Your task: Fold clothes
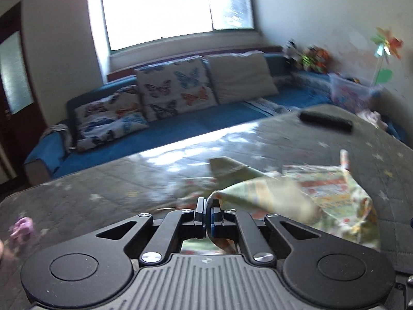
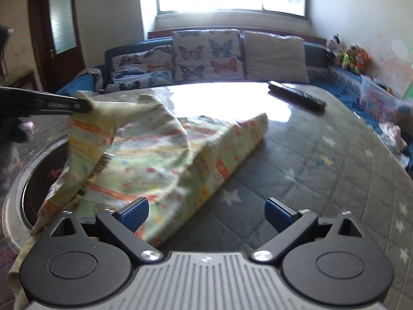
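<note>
The left gripper (image 1: 206, 213) has its two fingers pinched tight on an edge of the cloth (image 2: 160, 155). The cloth is light green with orange and yellow stripes and small patterns. The pinched edge is lifted up off the table (image 2: 322, 180), and the cloth hangs down from it in a slope, like a little tent. The rest of the cloth lies on the table, and its near end reaches to the left finger of the right gripper (image 2: 206, 214).

The right gripper has its fingers spread wide apart and holds nothing. It hangs low over the table, just beside the cloth.

The table has a grey cover with small stars. A dark remote (image 2: 296, 95) lies far back on it, well apart from the cloth. Behind the table is a blue sofa (image 1: 180, 126) with butterfly cushions (image 1: 175, 87) under a bright window (image 1: 175, 7).
</note>
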A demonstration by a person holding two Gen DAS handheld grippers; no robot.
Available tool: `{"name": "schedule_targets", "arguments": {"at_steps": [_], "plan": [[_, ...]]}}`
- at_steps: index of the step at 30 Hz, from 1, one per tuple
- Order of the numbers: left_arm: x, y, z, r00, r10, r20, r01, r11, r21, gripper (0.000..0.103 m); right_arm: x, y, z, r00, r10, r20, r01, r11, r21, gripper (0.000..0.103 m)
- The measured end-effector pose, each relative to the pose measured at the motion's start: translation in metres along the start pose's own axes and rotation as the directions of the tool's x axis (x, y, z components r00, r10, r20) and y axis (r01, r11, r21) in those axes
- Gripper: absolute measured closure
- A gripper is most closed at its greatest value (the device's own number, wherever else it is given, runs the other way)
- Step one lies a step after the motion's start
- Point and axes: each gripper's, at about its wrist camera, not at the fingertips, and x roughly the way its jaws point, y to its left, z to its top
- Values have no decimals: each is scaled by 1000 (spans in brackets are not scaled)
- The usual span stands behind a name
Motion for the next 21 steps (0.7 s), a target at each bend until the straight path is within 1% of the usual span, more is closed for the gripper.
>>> {"name": "schedule_targets", "arguments": {"at_steps": [5,11,13,18,21], "plan": [[-27,51,-17,995,99,-1,-99,990,-97,100,14,21,20,999,44,12,-43,998,-52,11],[-59,98,-48,981,193,-17,-193,958,-212,100,42,45,49,995,98,15,-96,991,-96,20],[-72,110,-60,975,221,-24,-221,944,-244,100,56,57,59,993,119,3,-117,987,-113,24],[-95,131,-84,965,256,-54,-260,916,-307,100,91,80,76,990,138,-15,-138,979,-148,33],[-104,137,-93,954,289,-74,-297,898,-323,101,112,94,87,989,149,-26,-151,974,-169,34]]}}
